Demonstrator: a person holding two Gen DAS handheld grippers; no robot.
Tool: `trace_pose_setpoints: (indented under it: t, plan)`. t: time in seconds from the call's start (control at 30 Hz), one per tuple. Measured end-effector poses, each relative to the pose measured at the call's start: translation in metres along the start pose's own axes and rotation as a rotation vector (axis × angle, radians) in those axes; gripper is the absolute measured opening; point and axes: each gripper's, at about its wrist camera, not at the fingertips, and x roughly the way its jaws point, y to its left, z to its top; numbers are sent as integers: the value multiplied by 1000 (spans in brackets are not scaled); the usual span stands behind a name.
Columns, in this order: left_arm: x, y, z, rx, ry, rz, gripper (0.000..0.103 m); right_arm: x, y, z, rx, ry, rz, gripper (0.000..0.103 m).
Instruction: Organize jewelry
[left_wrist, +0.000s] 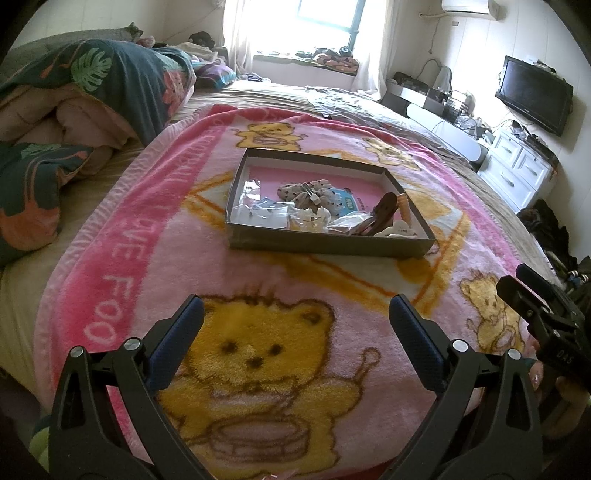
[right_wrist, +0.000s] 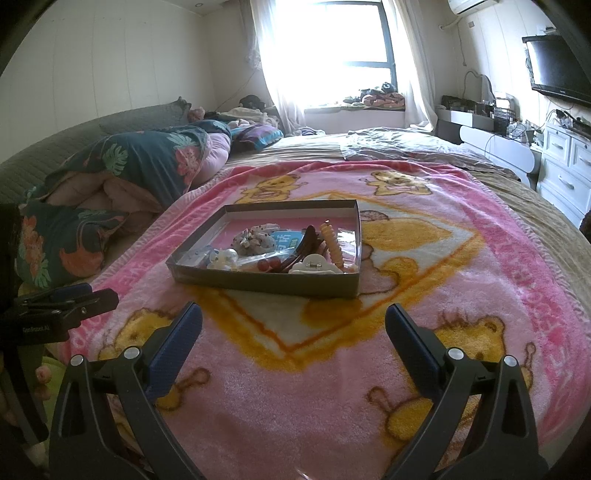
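The pink blanket (left_wrist: 122, 236) bears white woven letters along its border — "VE FOO" reads clearly, the rest is cut off. The left tongs (right_wrist: 66, 299), seen from the right wrist, carry "GenRobot.AI".

A home bedroom is shown: most of both views is filled by a wide bed (right_wrist: 424, 147) spread with a pink bear-print blanket (right_wrist: 480, 258). A rumpled floral quilt (right_wrist: 147, 162) is heaped at the bed's left side, a curtained window (right_wrist: 325, 48) is seen beyond it, and a wall-mounted television (left_wrist: 533, 94) above white drawers (left_wrist: 517, 173) is placed to its right.
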Motion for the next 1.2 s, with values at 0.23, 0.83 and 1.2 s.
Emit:
trace_pose_setpoints:
  t: [0.23, 0.83, 1.2]
  plan:
    - [0, 0, 0, 2, -1, -1, 94, 0, 0, 0, -1, -1, -2, 99]
    - [1, 1, -5, 4, 11, -7, 94, 1, 1, -3, -14, 10, -12, 99]
    - [7, 0, -6, 10, 32, -39, 94, 6, -2, -2, -23, 14, -31, 99]
